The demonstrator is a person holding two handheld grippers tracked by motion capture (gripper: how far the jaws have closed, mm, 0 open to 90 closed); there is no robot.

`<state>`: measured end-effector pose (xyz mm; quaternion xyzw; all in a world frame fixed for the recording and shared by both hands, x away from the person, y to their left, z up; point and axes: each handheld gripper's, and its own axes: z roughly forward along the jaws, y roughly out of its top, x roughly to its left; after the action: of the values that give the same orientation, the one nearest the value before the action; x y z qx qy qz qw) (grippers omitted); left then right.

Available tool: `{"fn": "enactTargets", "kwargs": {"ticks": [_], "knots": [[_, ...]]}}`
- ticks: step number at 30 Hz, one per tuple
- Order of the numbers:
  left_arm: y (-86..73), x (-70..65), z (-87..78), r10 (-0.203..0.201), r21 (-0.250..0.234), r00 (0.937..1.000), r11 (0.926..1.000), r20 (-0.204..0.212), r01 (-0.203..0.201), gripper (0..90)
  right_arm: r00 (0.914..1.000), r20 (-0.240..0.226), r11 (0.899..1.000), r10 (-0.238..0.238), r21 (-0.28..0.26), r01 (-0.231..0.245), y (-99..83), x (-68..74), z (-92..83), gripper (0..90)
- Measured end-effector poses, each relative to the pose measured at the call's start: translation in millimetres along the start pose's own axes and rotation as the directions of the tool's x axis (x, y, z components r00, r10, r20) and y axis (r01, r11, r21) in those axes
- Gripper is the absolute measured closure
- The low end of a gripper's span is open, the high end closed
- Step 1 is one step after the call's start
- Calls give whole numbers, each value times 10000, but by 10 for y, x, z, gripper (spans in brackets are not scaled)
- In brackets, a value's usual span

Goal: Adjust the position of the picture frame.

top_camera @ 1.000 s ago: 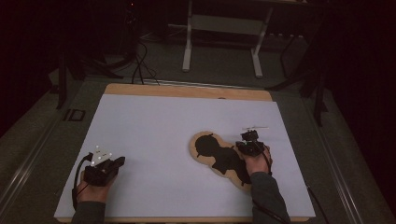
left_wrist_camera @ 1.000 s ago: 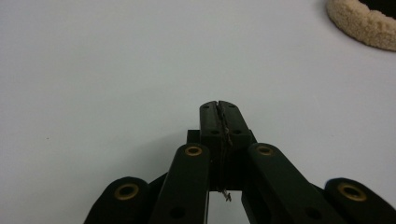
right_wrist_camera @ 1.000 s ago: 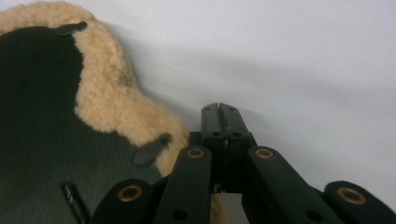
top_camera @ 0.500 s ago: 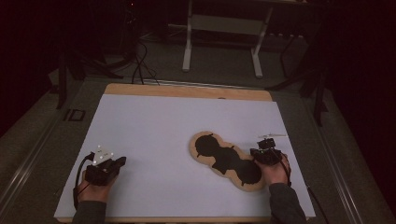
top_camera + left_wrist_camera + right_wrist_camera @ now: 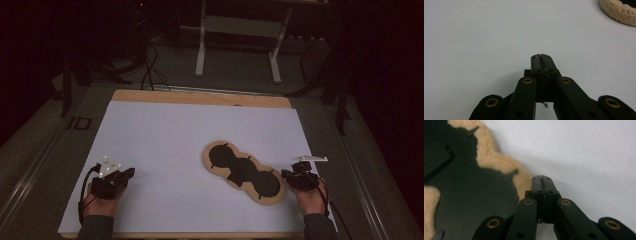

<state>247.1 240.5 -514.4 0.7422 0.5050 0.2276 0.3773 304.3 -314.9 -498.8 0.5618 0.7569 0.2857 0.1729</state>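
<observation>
- Fleece-edged black mat [image 5: 243, 172]: lower right of centre on the table [image 5: 165, 130]; likely light, soft, floppy; best pinched at its fluffy rim.
- Right gripper [image 5: 286, 174]: jaws together, empty, beside the rim.
- Left gripper [image 5: 131, 171]: jaws together, empty.

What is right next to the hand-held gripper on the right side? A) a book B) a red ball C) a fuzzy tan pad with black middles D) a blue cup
C: the right hand-held gripper, jaws shut, sits at the edge of the fuzzy tan pad with black middles on the white table.
</observation>
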Motion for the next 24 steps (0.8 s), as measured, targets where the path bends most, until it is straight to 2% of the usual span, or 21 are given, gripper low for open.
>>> {"fn": "enactTargets", "kwargs": {"ticks": [2, 3, 8, 11, 14, 19, 24], "knots": [[-3, 1, -1, -17, -1, 10000, 10000, -1, 17, 900, 10000, 56, 10000, -32, 58, 32, -29, -4, -22, 900], [-3, 1, -1, -28, -10, 10000, 10000, -2, 28, 900, 9999, 149, 9997, -60, 219, 56, -123, -17, -78, 900], [-5, 2, 6, -24, 3, 10000, 10000, 14, 24, 900, 9999, 77, 9986, -79, 518, 75, -255, -35, -128, 900], [2, -5, 13, -41, -14, 9999, 10000, 108, 41, 900, 9998, -180, 9971, -45, 759, 58, -390, -19, -167, 900], [16, -25, 11, -171, -115, 9995, 9998, 263, 174, 900, 9994, -318, 9957, -113, 921, 142, -450, 9, -172, 900], [101, -135, 57, -39, -255, 9977, 9997, 677, 56, 900, 9987, -447, 9941, -252, 1045, 298, -527, 88, -197, 900], [220, -304, 192, 395, -101, 9938, 9992, 1037, -386, 900, 9976, -572, 9928, -399, 1102, 461, -576, 159, -249, 900]]}}
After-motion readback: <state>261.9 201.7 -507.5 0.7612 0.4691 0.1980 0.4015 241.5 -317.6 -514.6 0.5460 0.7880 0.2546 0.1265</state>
